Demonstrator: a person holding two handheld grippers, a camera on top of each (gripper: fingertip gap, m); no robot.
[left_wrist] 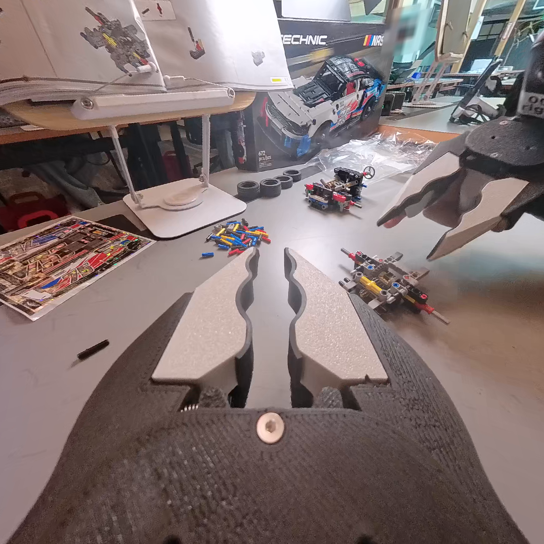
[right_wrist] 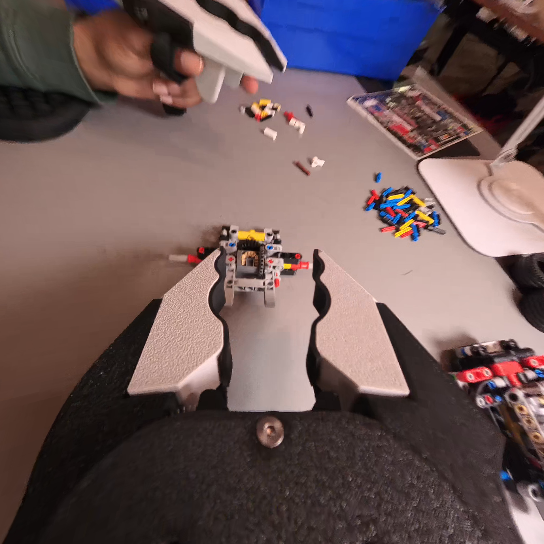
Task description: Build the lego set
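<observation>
Above gear assembly (right_wrist: 250, 262): right gripper (right_wrist: 266, 259) open, unheld.

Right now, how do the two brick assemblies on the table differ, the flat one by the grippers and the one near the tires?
The flat gear assembly lies low and spread out, axles sticking from its ends; the far assembly is taller and blockier. The flat one shows a yellow connector and exposed gears; the far one carries a small steering wheel. The flat one sits below the open right gripper; the far one sits beside the tires. Both rest on the grey table.
</observation>
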